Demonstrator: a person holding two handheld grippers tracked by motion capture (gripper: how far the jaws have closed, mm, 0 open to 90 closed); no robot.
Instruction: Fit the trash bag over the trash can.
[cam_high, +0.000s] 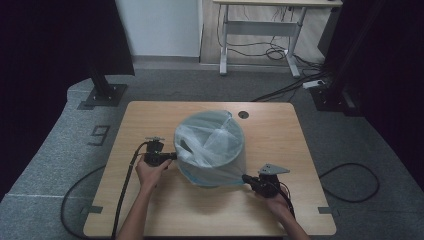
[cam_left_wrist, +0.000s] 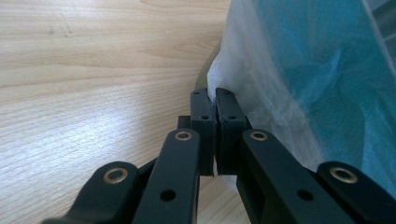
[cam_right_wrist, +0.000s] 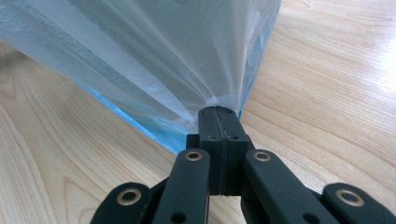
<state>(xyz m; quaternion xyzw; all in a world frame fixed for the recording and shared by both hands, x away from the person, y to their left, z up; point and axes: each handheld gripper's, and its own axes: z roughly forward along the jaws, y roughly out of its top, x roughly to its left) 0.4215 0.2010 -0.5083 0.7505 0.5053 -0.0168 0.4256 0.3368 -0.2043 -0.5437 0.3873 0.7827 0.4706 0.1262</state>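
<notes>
Wooden surface (cam_high: 150, 210) carries a round blue bin (cam_high: 210, 172) near its middle, already wrapped in a thin clear plastic bag (cam_high: 210, 137) whose film drapes over the rim and down the outside wall. Step in hand, as judged: pulling the bag's hem down evenly over the bin so the liner seats. To do it well, draw both sides down together with matched, gentle tension; the film looks thin enough to tear or slip if one side leads, and a lopsided pull could tip or slide the light bin across the surface. Keep the pull along the bin wall rather than outward. Left gripper (cam_left_wrist: 215, 95) sits at the bin's left side, low by the wall, jaws closed tight on a small fold of the white film. Right gripper (cam_right_wrist: 218, 111) sits at the bin's lower right, close to the surface, jaws fully pinched on a gathered tuck of film, which fans out taut from that point up toward the rim. Bin therefore lies between the two grippers, the bag touching both.
</notes>
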